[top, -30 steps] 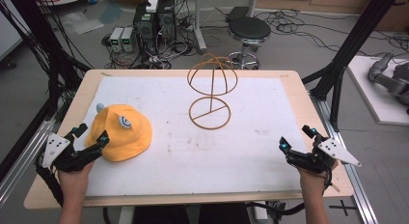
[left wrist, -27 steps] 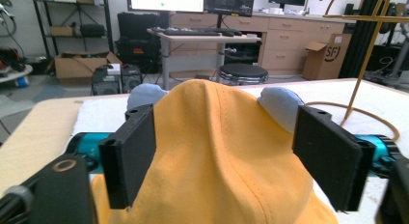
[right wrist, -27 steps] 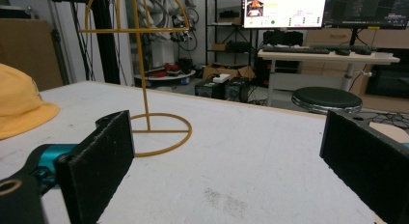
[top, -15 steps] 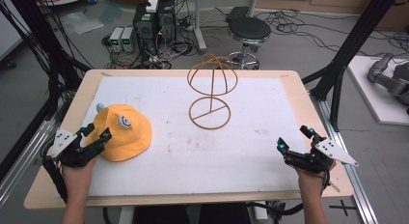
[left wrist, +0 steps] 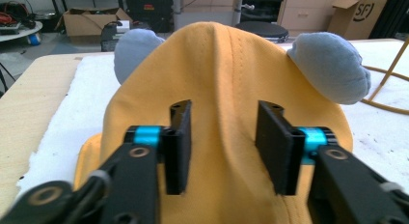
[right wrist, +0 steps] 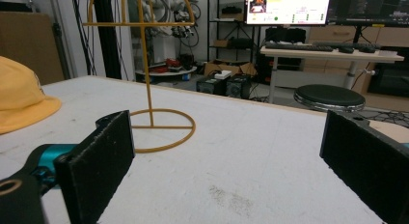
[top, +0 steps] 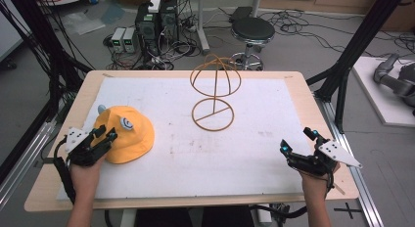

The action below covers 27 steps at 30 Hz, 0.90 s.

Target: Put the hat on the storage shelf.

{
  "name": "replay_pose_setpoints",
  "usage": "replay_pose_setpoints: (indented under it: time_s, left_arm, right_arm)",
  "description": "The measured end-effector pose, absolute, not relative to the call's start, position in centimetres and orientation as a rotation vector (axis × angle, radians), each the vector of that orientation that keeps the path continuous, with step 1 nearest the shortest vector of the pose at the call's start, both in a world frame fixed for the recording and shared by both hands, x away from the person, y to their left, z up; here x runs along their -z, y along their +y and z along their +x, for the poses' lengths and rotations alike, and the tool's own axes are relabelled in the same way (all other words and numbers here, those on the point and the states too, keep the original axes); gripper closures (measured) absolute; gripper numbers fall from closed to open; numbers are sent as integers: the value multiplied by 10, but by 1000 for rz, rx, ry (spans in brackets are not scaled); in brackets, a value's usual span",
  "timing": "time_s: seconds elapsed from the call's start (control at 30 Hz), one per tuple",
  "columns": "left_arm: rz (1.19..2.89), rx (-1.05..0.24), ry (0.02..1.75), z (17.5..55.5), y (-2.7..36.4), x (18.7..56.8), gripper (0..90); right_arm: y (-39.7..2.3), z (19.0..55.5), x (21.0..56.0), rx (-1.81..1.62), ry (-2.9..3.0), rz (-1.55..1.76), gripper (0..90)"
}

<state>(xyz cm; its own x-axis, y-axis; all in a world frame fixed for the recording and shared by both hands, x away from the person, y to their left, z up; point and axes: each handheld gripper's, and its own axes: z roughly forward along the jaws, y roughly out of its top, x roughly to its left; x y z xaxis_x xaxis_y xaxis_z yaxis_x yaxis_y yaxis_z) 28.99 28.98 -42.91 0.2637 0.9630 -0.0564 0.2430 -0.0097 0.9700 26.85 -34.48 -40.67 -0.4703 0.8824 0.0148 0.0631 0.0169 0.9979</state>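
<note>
Here, left claw (top: 108, 137) spread over yellow hat's (top: 128, 139) rim, right claw (top: 298, 142) agape.

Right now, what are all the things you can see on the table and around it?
Hat: one, yellow with grey-blue ears, left side of the table.
Hat stand: one, yellow wire, middle of the table toward the far edge.
Table cover: one, white, over the wooden table.
Stool: one, black, on the floor beyond the table.
Computer boxes: several, black and grey, floor beyond the table.
Left tool: one, black, open, jaws astride the hat's near side.
Right tool: one, black, open, near right of the table.
</note>
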Motion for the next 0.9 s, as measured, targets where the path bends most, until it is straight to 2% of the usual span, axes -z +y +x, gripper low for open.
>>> replay_pose_setpoints:
  time_s: [0.03, 0.07, 0.1, 0.13, 0.27, 0.9]
  left_arm:
    - [1490, -863, 1181, 290, 289, 429, 616]
    - [1495, -867, 1176, 291, 288, 429, 650]
    - [1498, -872, 1168, 291, 287, 428, 722]
    - [1505, -879, 1161, 291, 286, 428, 722]
    - [1508, -872, 1155, 292, 286, 428, 874]
    - [1449, -895, 1099, 287, 279, 412, 882]
  right_arm:
    - [-345, 269, 407, -1529, 1615, 985, 46]
    - [-345, 269, 407, -1528, 1617, 987, 46]
    - [-344, 269, 407, -1524, 1621, 990, 46]
    - [-344, 269, 407, -1524, 1621, 990, 46]
    - [-343, 269, 408, -1519, 1625, 989, 46]
    - [-340, 269, 408, -1525, 1632, 992, 46]
